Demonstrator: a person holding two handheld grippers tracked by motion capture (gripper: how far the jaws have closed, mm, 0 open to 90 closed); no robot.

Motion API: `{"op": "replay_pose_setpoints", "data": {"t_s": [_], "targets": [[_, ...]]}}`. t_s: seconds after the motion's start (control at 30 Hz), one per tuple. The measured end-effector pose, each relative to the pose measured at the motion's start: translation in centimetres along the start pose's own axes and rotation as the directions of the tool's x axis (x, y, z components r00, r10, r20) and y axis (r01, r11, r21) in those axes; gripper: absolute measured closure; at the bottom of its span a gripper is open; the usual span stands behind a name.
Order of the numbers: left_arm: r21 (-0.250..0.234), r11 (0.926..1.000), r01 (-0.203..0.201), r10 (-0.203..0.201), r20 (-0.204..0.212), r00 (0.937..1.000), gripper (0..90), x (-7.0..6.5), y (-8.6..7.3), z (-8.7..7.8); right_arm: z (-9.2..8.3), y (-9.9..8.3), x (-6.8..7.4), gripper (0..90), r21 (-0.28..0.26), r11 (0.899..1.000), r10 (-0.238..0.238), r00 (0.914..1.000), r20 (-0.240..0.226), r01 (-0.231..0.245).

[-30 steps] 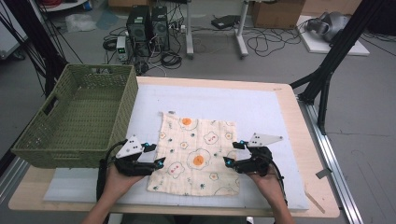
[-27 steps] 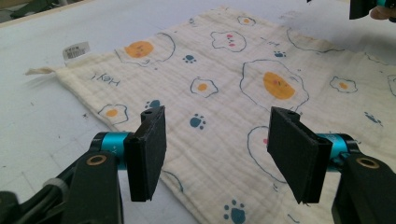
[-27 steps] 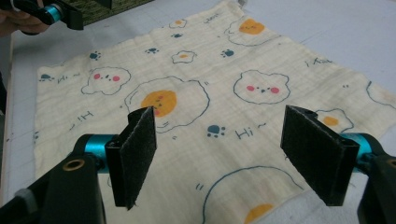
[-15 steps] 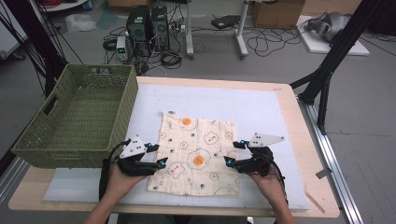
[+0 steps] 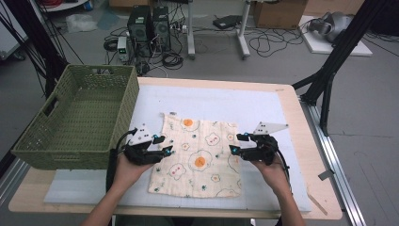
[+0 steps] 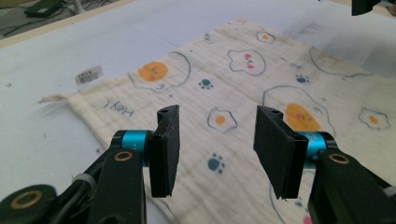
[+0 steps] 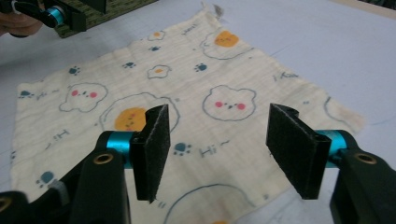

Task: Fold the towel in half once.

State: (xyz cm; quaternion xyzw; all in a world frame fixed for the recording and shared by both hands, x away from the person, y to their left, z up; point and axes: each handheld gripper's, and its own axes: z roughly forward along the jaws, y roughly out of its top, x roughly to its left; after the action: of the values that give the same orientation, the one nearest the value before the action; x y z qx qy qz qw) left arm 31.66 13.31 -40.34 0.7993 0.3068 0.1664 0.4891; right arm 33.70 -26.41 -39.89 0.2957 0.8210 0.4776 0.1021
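Observation:
A cream cloth [image 5: 197, 157] printed with fried eggs and bears lies flat on the white mat [image 5: 211, 101]. My left gripper [image 5: 165, 149] hovers at the cloth's left edge and points right. Its jaws have just been closing but stand open, with nothing between them [image 6: 217, 140]; the cloth [image 6: 243, 79] lies below. My right gripper [image 5: 234, 147] is at the cloth's right edge and points left. Its jaws have also just been closing and stand open and empty [image 7: 217, 140] over the cloth [image 7: 140, 93].
A green woven basket [image 5: 80, 117], empty, stands on the table's left side, close to my left hand. The wooden table edge [image 5: 306, 122] runs along the right of the mat. A black frame leg [image 5: 329, 80] stands off the right corner.
Both grippers have shifted a little away from the near table edge and risen slightly. Their jaws stand narrower than before. The cloth has stayed flat.

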Motion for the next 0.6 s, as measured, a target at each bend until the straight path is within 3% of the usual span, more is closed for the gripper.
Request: {"op": "replay_pose_setpoints", "data": {"t_s": [0.13, 0.2, 0.27, 0.33, 0.47, 0.53, 0.6], "targets": [[-0.008, 0.9999, 0.013, -0.013, -0.026, 0.9996, 53.6, 0.7, 1.3, 1.0, 0.1, 1.6, -1.4, 43.7, 0.014, 1.000, -0.004, 0.9997, 0.022, 0.004], [-0.017, 0.9996, 0.023, -0.024, -0.062, 0.9978, 54.4, 1.3, 1.5, 1.5, 0.2, 2.3, -2.0, 44.7, 0.011, 1.000, -0.004, 0.9994, 0.034, 0.004], [0.012, 0.9987, 0.049, -0.048, -0.112, 0.9925, 54.0, 2.1, 1.5, 2.3, 0.5, 2.6, -2.6, 45.3, 0.018, 1.000, 0.003, 0.9989, 0.047, -0.004], [0.024, 0.9957, 0.090, -0.086, -0.124, 0.9885, 54.3, 2.9, 1.0, 2.9, 1.0, 2.4, -3.0, 46.7, 0.032, 0.999, 0.014, 0.9983, 0.057, -0.016], [0.067, 0.9927, 0.100, -0.087, -0.170, 0.9816, 57.6, 3.8, 0.3, 3.9, 2.0, 1.8, -3.8, 49.7, 0.060, 0.997, 0.039, 0.9973, 0.062, -0.043], [0.072, 0.9897, 0.124, -0.109, -0.181, 0.9774, 57.9, 4.2, 0.1, 4.2, 2.5, 1.5, -4.3, 50.4, 0.070, 0.996, 0.042, 0.9966, 0.071, -0.047], [0.082, 0.9903, 0.112, -0.094, -0.197, 0.9759, 57.8, 4.3, -0.1, 4.5, 3.0, 1.3, -4.7, 51.5, 0.075, 0.996, 0.051, 0.9957, 0.078, -0.057]]}}
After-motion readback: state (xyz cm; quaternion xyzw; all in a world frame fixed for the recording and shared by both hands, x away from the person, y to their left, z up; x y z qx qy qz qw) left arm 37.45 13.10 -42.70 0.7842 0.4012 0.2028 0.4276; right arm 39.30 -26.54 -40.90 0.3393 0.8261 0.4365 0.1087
